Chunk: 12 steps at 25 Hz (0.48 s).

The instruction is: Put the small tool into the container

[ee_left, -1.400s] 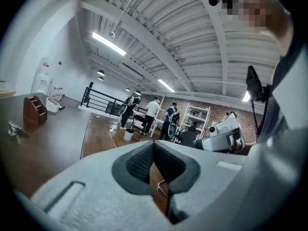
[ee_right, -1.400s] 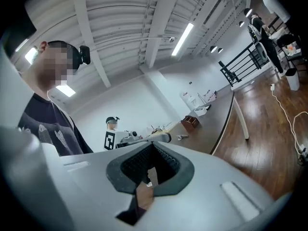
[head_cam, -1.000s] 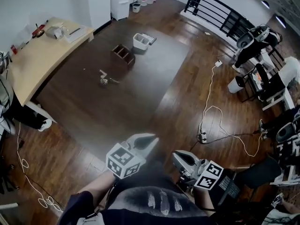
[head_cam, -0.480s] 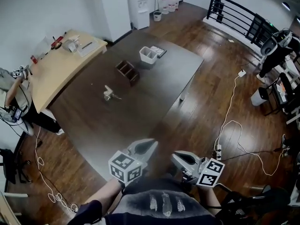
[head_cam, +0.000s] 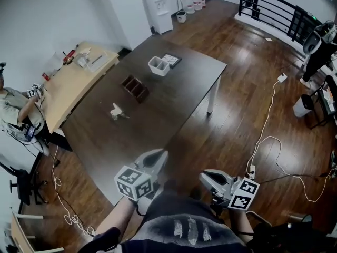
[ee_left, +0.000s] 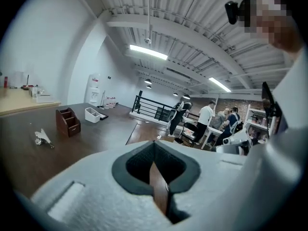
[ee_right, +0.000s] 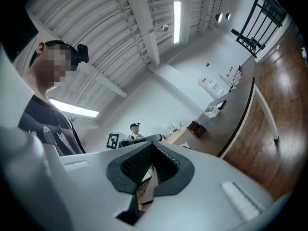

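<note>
A small pale tool point(head_cam: 117, 111) lies on the dark table point(head_cam: 174, 96), also seen at the left in the left gripper view as the tool point(ee_left: 43, 138). Beyond it stands a brown compartmented container point(head_cam: 135, 87), the container point(ee_left: 67, 121), and farther back a white bin point(head_cam: 158, 65). My left gripper point(head_cam: 157, 158) and right gripper point(head_cam: 208, 177) are held near my body, short of the table's near edge, both shut and empty. In the left gripper view the jaws meet with nothing between them.
A light wooden desk point(head_cam: 73, 80) with clutter stands left of the table, with a seated person point(head_cam: 13, 109) beside it. Cables point(head_cam: 274, 146) run across the wooden floor at right. A black railing point(head_cam: 274, 9) is at the far right, and a water dispenser point(head_cam: 159, 4) at the back wall.
The head view has shifted: the table now sits farther from me and more of the floor at right shows. Both grippers stay shut close to my body.
</note>
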Each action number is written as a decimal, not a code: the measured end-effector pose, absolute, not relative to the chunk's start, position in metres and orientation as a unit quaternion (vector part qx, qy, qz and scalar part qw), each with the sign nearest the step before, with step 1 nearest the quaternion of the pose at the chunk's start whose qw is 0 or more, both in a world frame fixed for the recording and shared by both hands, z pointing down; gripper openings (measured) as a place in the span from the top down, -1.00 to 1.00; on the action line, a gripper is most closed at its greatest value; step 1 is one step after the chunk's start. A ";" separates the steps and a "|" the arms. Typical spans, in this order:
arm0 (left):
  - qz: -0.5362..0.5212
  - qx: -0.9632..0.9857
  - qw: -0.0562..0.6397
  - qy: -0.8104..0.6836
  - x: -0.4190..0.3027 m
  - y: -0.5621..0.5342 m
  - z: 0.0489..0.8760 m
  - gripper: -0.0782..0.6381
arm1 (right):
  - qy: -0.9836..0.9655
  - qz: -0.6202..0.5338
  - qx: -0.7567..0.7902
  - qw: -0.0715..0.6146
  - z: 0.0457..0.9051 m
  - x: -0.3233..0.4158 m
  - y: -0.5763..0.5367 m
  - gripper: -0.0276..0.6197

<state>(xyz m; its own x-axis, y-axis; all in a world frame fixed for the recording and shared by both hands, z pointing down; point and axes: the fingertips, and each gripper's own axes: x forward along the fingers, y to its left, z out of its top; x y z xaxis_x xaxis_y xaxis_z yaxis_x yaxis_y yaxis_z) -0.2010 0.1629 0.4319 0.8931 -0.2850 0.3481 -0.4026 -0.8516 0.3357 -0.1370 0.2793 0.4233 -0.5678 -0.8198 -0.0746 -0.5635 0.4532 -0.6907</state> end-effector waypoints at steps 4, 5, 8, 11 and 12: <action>0.138 0.948 0.206 -0.201 -0.188 0.142 0.428 0.78 | 0.831 -0.311 -0.415 0.203 0.422 -0.118 0.275 0.91; 0.137 0.948 0.203 -0.203 -0.184 0.137 0.427 0.78 | 0.834 -0.308 -0.414 0.197 0.421 -0.115 0.271 0.91; 0.127 0.948 0.203 -0.209 -0.175 0.123 0.428 0.78 | 0.842 -0.298 -0.415 0.173 0.418 -0.107 0.259 0.91; 0.119 0.945 0.215 -0.218 -0.175 0.101 0.434 0.78 | 0.846 -0.295 -0.418 0.152 0.417 -0.101 0.243 0.91; 0.117 0.943 0.218 -0.221 -0.176 0.093 0.437 0.78 | 0.845 -0.298 -0.419 0.148 0.418 -0.098 0.237 0.91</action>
